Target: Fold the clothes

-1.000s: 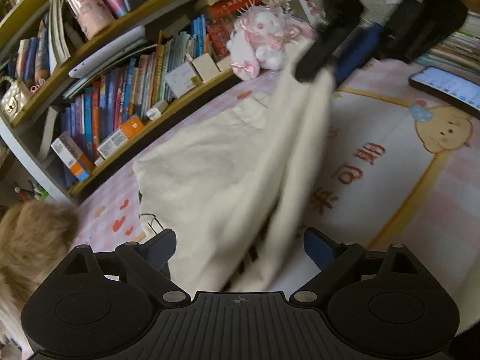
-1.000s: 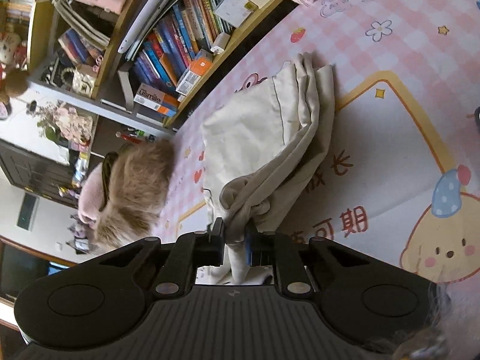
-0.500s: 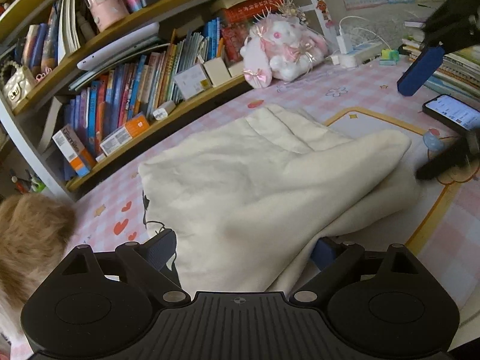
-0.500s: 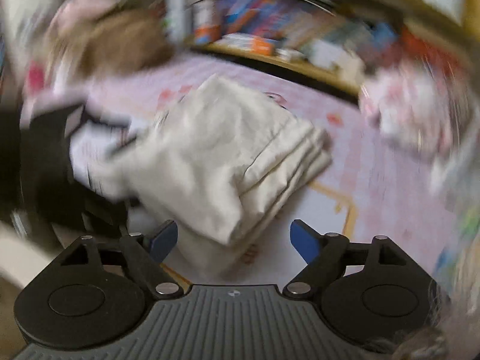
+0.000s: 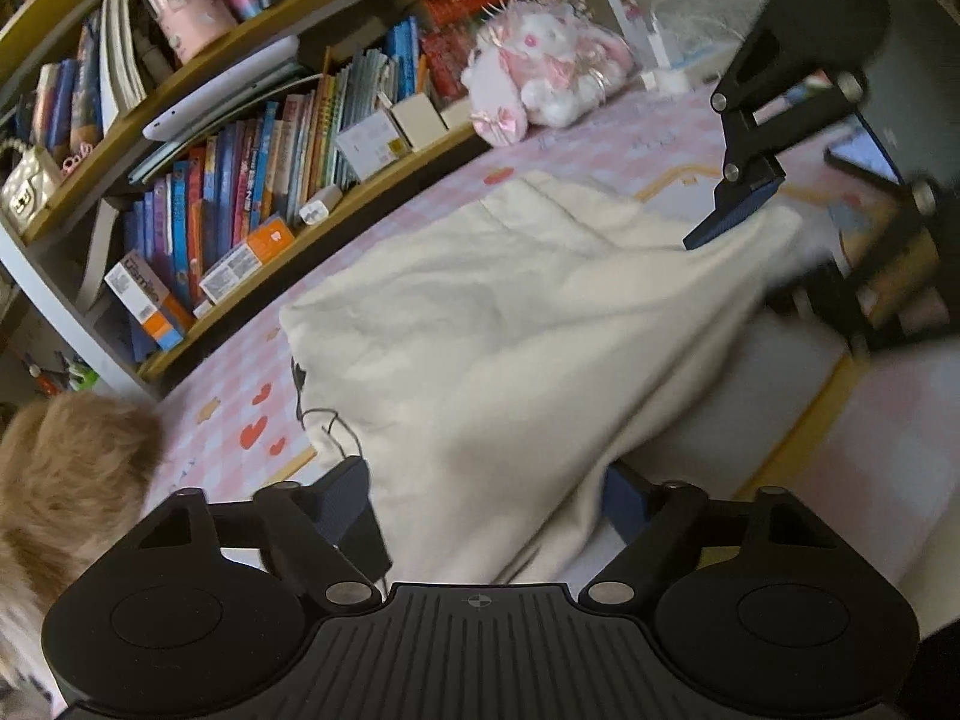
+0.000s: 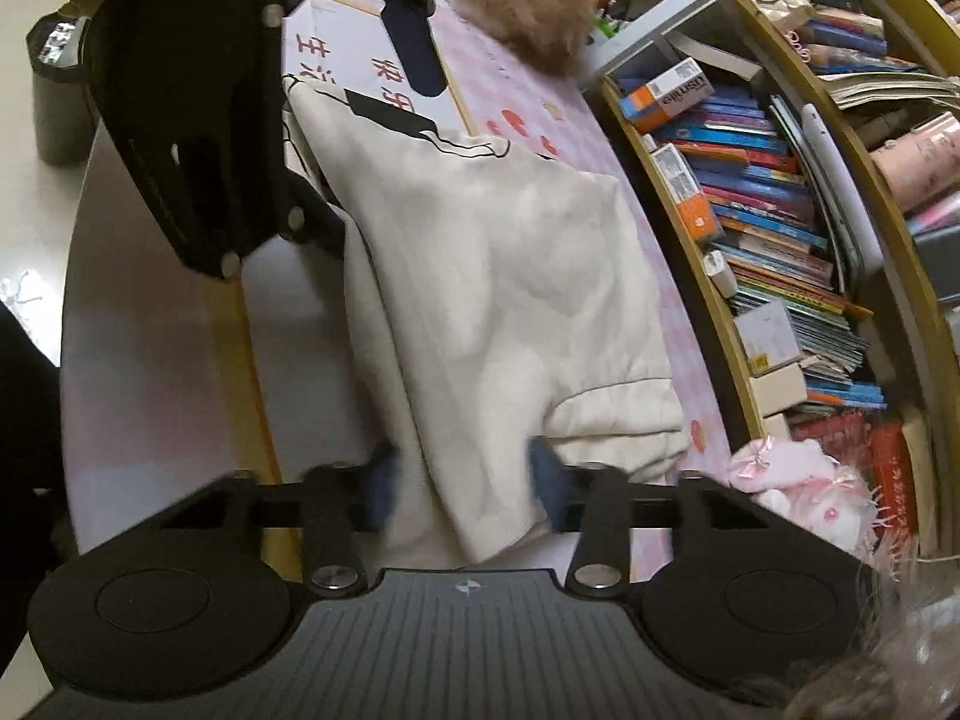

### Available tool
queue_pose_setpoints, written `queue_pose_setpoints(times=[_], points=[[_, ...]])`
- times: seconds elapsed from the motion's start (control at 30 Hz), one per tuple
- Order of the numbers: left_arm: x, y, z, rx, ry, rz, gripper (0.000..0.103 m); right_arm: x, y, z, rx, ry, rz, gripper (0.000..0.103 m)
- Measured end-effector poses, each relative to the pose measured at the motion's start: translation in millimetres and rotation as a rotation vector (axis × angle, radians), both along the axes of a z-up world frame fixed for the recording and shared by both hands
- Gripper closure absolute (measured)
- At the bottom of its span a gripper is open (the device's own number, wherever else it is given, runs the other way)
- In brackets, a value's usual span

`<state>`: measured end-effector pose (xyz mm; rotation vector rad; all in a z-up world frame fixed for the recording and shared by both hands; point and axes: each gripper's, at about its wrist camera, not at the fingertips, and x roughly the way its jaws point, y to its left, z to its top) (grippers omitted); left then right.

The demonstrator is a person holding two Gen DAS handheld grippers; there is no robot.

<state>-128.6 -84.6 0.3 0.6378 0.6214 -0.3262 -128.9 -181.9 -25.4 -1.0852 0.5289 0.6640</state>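
Observation:
A cream garment [image 5: 510,324] with black print lies folded on the pink cartoon mat [image 5: 798,420]. Its near end sits between the fingers of my left gripper [image 5: 486,498], whose jaws are closing but still stand wide around the cloth. The far end of the garment [image 6: 510,276] bunches between the fingers of my right gripper [image 6: 465,480], whose jaws are also closing; the blurred pads stand at the cloth's sides. One blue right finger [image 5: 735,213] rests at the far edge. A left finger [image 6: 414,42] shows beyond the printed hem.
A curved bookshelf [image 5: 252,210] full of books borders the mat's far side. A pink plush rabbit [image 5: 540,78] sits at its end, and a brown furry toy [image 5: 66,468] is on the left. A phone [image 5: 864,150] lies at the right.
My right gripper let go of the lifted cloth, rolled over and came down at the garment's far end. The garment now lies flat and folded. My left jaws narrowed slightly.

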Motion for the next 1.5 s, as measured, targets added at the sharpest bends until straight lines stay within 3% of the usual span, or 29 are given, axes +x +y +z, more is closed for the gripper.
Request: queue_pose_setpoints(times=[0.1, 0.17, 0.2, 0.27, 0.3, 0.37, 0.4, 0.67, 0.93, 1.1, 1.5], points=[[-6, 5, -7, 0.047, -0.001, -0.002, 0.045, 6, -3, 5, 0.027, 0.012, -0.008, 0.089], [-9, 10, -13, 0.076, -0.003, 0.007, 0.062, 5, -4, 12, 0.046, 0.000, -0.013, 0.091], [-9, 13, -16, 0.087, -0.004, 0.015, 0.064, 7, -4, 15, 0.056, -0.008, -0.019, 0.091], [-7, 19, -19, 0.095, -0.012, 0.025, 0.078, 8, -4, 19, 0.068, -0.016, -0.028, 0.091], [-6, 21, -18, 0.092, -0.015, 0.017, 0.080, 8, -4, 20, 0.070, -0.016, -0.030, 0.091], [-5, 19, -18, 0.094, -0.018, -0.012, 0.097, 9, -5, 21, 0.073, -0.015, -0.035, 0.091], [-5, 18, -16, 0.104, -0.020, -0.027, 0.098, 10, -5, 22, 0.075, -0.015, -0.037, 0.091], [-31, 17, 12, 0.093, -0.028, -0.108, 0.099, 0, -12, 32, 0.114, 0.035, -0.079, 0.093], [-62, 16, 40, 0.118, 0.058, -0.215, 0.099, -30, -31, 65, 0.199, 0.182, -0.095, 0.093], [-66, 15, 59, 0.106, 0.023, -0.209, 0.099, -45, -38, 75, 0.234, 0.225, -0.111, 0.093], [-31, 9, 85, 0.073, -0.104, -0.170, 0.098, -34, -35, 100, 0.305, 0.018, -0.223, 0.093]])
